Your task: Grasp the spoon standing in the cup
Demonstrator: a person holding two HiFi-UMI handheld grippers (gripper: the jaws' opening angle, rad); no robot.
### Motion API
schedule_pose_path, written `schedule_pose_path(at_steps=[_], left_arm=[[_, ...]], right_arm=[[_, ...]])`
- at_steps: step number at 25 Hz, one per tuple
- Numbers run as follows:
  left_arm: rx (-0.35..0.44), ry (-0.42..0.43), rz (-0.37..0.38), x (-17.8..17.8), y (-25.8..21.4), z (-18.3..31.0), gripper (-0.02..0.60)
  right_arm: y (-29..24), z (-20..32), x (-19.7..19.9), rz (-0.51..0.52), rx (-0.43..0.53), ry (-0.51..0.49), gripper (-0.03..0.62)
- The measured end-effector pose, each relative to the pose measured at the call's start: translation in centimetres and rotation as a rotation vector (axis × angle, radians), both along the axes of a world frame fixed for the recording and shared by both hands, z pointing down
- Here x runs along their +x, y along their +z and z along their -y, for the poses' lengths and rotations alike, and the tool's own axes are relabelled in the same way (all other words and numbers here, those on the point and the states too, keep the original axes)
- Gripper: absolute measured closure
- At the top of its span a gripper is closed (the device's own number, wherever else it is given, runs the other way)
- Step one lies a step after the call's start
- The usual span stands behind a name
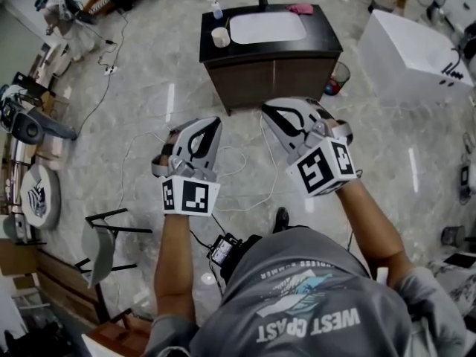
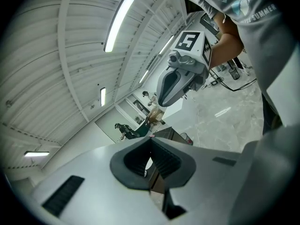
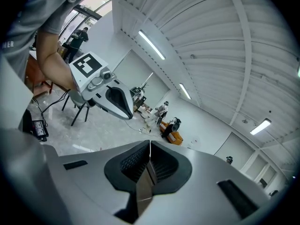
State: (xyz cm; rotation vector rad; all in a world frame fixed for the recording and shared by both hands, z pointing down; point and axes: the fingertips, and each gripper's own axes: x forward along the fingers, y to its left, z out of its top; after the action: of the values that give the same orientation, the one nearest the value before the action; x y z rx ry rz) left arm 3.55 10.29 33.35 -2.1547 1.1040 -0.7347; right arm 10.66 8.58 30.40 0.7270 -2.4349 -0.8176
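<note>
A cream cup (image 1: 220,37) stands on the left end of a dark vanity cabinet (image 1: 272,68), beside its white basin (image 1: 267,27). From here the cup is too small to make out a spoon in it. Both grippers are held up in the air well short of the cabinet, a floor's stretch away from the cup. My left gripper (image 1: 215,122) (image 2: 151,138) has its jaws together with nothing between them. My right gripper (image 1: 267,111) (image 3: 150,142) is likewise shut and empty. Each gripper view shows the other gripper's body, ceiling and far room.
A spray bottle (image 1: 216,7) and a pink cloth (image 1: 301,9) sit on the cabinet's back edge. A small bin (image 1: 339,74) stands at its right side, a white box (image 1: 413,47) farther right. A chair (image 1: 102,245) and cables (image 1: 230,161) lie on the floor near me.
</note>
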Motion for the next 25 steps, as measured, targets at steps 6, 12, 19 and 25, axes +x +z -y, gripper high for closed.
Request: schedule_pose_path(at_steps=[6,12,19,25], left_arm=[[-0.006,-0.016,0.026,1.0,-0.1,2.9,0.58],[-0.018,-0.012,0.021,0.7,0.5,6.2,0.58],[-0.026,0.031,0.011,-0.7,1.4,11.0,0.58],[-0.024,0.063,0.001,-4.1,1.4,16.1,0.58]], right_arm=[[0.0,3.5,1.5,0.029,-0.009,-0.004,0.561],[1.1,6.4,1.3,0.029,-0.035,-0.001,0.56],[1.8,10.6,0.2,0.025,-0.054,0.049,0.56],[2.4,15.6,-2.9,0.021,-0.068,0.083,0.56]])
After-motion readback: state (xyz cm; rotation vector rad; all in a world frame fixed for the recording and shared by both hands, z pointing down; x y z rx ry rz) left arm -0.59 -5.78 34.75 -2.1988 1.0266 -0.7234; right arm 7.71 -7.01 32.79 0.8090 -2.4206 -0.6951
